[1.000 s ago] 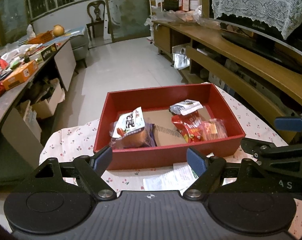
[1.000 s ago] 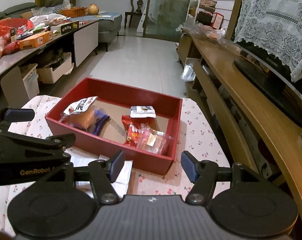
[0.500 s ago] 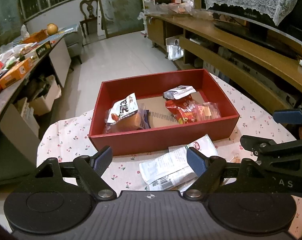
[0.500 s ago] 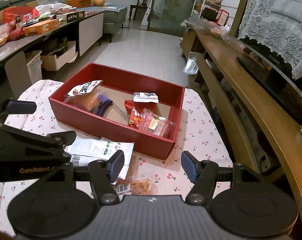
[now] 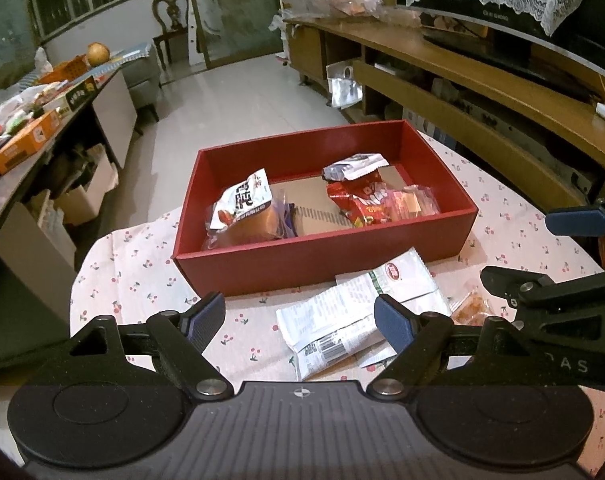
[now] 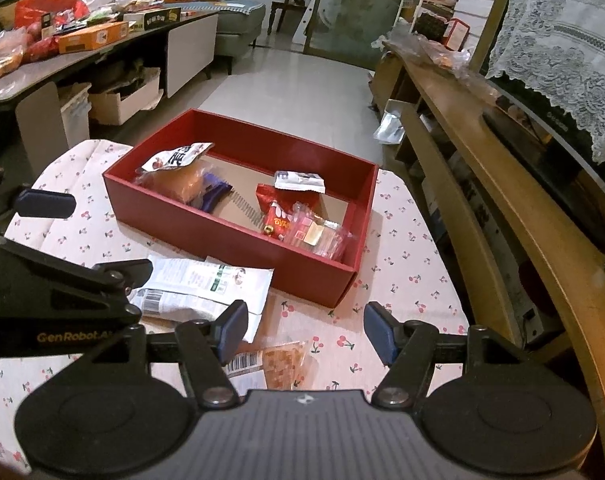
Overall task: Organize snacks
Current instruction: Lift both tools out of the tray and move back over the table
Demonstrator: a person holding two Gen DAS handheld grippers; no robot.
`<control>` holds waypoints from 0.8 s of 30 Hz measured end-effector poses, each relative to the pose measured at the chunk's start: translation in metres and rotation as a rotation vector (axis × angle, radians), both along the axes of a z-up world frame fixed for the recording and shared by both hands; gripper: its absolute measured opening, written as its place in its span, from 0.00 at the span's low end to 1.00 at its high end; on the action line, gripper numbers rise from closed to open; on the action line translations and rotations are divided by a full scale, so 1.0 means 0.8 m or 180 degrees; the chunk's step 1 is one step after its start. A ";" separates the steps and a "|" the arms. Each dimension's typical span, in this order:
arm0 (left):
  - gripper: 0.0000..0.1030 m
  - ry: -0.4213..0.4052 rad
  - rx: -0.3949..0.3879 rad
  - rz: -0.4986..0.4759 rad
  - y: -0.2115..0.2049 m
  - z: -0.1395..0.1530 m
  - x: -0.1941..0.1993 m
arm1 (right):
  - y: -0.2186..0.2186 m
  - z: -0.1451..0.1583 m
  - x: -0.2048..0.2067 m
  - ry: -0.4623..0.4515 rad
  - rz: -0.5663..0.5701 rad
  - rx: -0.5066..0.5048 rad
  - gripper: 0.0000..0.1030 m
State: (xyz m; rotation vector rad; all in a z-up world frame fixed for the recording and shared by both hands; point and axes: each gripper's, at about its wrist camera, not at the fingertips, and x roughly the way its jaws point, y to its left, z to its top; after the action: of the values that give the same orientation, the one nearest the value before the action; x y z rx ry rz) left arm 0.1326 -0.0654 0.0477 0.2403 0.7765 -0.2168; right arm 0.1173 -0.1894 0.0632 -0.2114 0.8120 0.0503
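Observation:
A red box (image 5: 322, 260) (image 6: 238, 236) sits on the cherry-print tablecloth (image 5: 134, 264) and holds several snack packets: an orange bread bag (image 5: 242, 216), a red packet (image 5: 358, 200) and a clear candy bag (image 6: 318, 234). In front of the box lie white and green packets (image 5: 354, 312) (image 6: 206, 284) and a small clear packet of orange snacks (image 6: 282, 360). My left gripper (image 5: 300, 320) is open above the white packets, nothing between its fingers. My right gripper (image 6: 306, 332) is open over the orange snack packet, apart from it.
A long wooden TV bench (image 6: 502, 184) runs along the right. A cluttered side table (image 6: 82, 40) with boxes and bags stands at the left, cardboard boxes (image 6: 118, 100) beneath it. Tiled floor (image 5: 242, 104) lies beyond the table's far edge.
Both grippers have drawn back from the red box, so the white packets and the orange snack packet on the cloth have come into view.

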 end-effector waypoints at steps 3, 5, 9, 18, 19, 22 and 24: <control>0.84 0.0036 0.0017 -0.0011 0.001 -0.004 -0.001 | 0.001 -0.004 0.000 0.0033 0.0033 -0.0023 0.80; 0.86 0.0089 0.0009 -0.0016 0.004 -0.009 0.000 | 0.001 -0.007 0.000 0.0064 0.0046 -0.0027 0.80; 0.87 0.0212 -0.0020 0.0000 0.011 -0.018 0.001 | -0.001 -0.010 0.000 0.0099 0.0058 -0.0018 0.81; 0.87 0.0218 0.0043 -0.0037 0.012 -0.023 -0.005 | 0.009 -0.012 -0.004 0.0098 0.0126 -0.0057 0.81; 0.87 0.0217 0.0051 -0.0041 0.011 -0.024 -0.005 | 0.008 -0.011 -0.004 0.0089 0.0119 -0.0049 0.81; 0.87 0.0218 0.0062 -0.0057 0.010 -0.025 -0.005 | 0.007 -0.009 -0.003 0.0068 0.0106 -0.0046 0.81; 0.87 0.0219 0.0083 -0.0065 0.009 -0.026 -0.006 | 0.007 -0.010 -0.003 0.0072 0.0108 -0.0050 0.81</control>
State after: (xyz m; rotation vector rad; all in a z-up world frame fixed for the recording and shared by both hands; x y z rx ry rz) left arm 0.1282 -0.0586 0.0267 0.2666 0.8456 -0.2352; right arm 0.1147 -0.1840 0.0556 -0.2396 0.8315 0.0784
